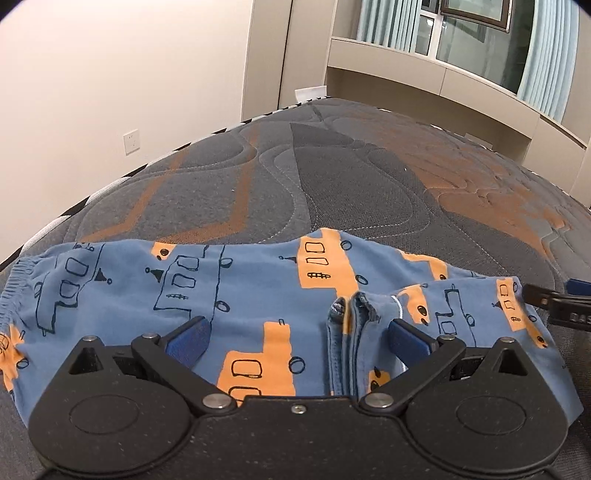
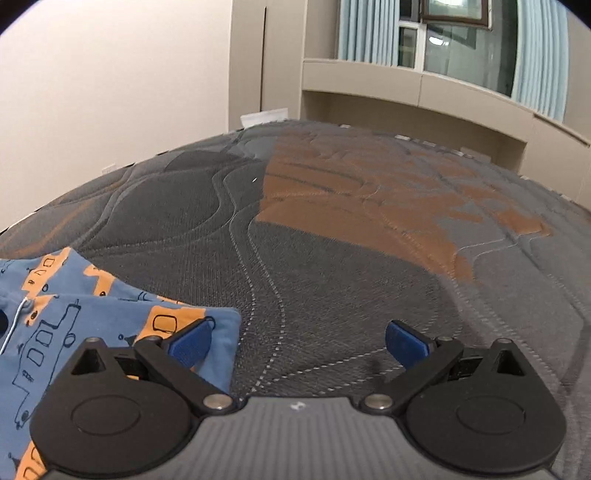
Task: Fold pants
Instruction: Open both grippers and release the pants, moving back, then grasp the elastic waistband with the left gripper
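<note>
Two open grippers hang low over a quilted mattress (image 1: 369,177), dark grey with rust-orange patches and pale stitched curves. Beyond its far edge stand a cream wall with a socket (image 1: 132,141), a tall beige cabinet (image 1: 266,55), a built-in shelf niche under a window (image 1: 476,33), and pale blue curtains (image 2: 369,29).

The pants (image 1: 258,288), blue with orange and outlined truck shapes, lie flat on the mattress straight ahead of and beneath the left gripper (image 1: 295,341). Their long axis runs crosswise to that gripper's fingers, left to right. The gathered elastic waistband (image 1: 16,280) points to the far left; the cloth is folded over toward the right, with a doubled layer lying on top there. A bunched seam or hem (image 1: 351,332) runs away from the camera between the blue fingertips. The jaws are spread wide with nothing gripped, the pads over the fabric; whether they touch it cannot be told.

The right gripper (image 2: 295,343) is likewise spread wide and holds nothing. Its left blue pad (image 2: 190,343) sits over the pants' right-hand corner (image 2: 221,325); its right pad is over bare mattress. In the left wrist view, this gripper's tip shows at the right edge, just beside the cloth.
</note>
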{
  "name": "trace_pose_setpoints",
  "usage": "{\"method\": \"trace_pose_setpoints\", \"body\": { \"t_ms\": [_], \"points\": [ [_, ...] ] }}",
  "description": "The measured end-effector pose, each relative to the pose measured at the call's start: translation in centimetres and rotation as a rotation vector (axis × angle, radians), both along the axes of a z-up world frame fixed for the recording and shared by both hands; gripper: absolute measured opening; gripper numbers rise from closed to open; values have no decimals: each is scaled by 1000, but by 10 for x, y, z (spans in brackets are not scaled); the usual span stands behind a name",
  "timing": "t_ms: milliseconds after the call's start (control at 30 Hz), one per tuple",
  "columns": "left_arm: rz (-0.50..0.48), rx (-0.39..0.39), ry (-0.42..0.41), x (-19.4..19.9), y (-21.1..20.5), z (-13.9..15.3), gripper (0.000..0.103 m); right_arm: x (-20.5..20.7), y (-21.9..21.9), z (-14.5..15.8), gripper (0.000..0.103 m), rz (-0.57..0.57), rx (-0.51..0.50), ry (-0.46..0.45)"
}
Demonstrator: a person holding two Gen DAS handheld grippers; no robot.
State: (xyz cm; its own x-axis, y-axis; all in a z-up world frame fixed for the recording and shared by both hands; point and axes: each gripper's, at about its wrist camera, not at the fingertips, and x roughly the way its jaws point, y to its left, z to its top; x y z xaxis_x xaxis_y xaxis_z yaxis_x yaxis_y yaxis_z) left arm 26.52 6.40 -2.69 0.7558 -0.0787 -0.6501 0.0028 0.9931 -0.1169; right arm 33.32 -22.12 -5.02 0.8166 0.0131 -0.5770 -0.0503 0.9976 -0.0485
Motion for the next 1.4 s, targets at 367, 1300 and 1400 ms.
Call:
{"method": "trace_pose_setpoints", "body": {
  "t_ms": [367, 1300, 1400],
  "points": [
    [-32, 24, -4, -33, 2, -2, 102, -91, 11, 4, 103, 81, -31, 0],
    [227, -15, -114, -130, 178, -3, 102, -106, 177, 2, 103, 383, -103, -99],
    [174, -85, -165, -126, 179, -6, 102, -104, 178, -2, 103, 382, -88, -85]
  ]
}}
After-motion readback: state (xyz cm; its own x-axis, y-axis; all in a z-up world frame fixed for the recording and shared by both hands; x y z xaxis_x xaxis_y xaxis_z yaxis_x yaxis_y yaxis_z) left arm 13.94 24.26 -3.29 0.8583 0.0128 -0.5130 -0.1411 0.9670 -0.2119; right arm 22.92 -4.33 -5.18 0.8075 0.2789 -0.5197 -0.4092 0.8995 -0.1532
